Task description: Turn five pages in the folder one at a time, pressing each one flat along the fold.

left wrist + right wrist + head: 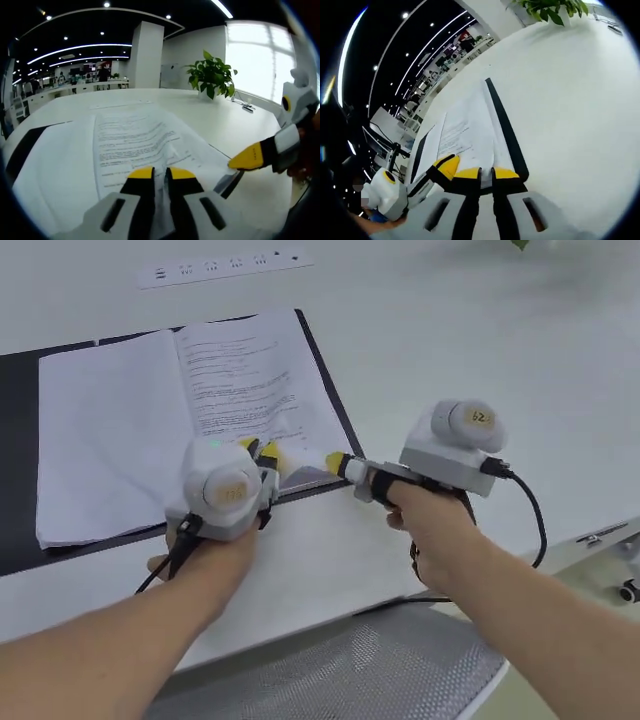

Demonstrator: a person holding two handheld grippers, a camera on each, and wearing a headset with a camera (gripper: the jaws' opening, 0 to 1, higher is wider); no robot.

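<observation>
Left gripper (258, 450), jaws nearly shut, at right page (250, 380) lower edge; folder (15, 440) open on the bench (450, 330). Right gripper (335, 462), also narrow, at its lifted corner, hold uncertain. Paper light, floppy: pinch that corner.

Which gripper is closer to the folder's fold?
Left. The left gripper is over the right page, a little from the fold; the right gripper is at that page's outer corner.

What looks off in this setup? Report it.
Nothing spilled or torn. The right-hand page seems to bow up near its lower corner, beside the right gripper, rather than lying flat; the folder sits askew to the edge of the table.
</observation>
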